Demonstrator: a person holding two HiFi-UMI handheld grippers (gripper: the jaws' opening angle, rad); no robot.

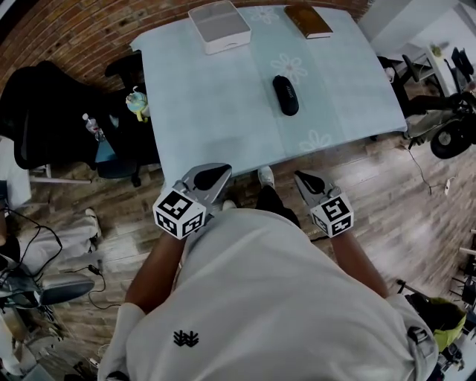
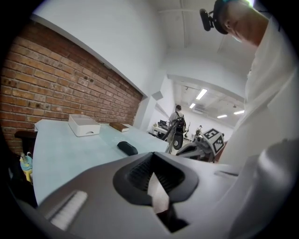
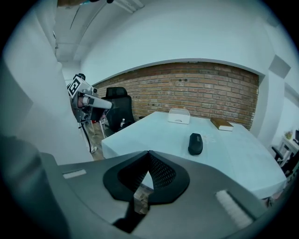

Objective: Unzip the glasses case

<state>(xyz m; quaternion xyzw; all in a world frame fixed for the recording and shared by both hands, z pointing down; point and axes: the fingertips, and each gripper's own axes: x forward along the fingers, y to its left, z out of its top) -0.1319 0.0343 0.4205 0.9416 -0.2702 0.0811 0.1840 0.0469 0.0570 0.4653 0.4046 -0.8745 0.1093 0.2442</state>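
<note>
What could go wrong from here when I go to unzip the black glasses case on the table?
The glasses case lies loose on the table, so pulling the zip without pinning it may just drag it. Both the left gripper and right gripper are shut and away from it; arriving shut could shove it. The zip pull isn't visible from here.

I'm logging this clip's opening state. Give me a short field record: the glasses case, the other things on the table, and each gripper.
case: black oval glasses case, lying flat near the table's middle, untouched
zip: too small to tell
table: light blue-green cloth-covered table
other items: white rectangular box and brown book, both at the far end
left gripper: jaws together, empty, short of the table's near edge
right gripper: jaws together, empty, short of the near edge
</note>
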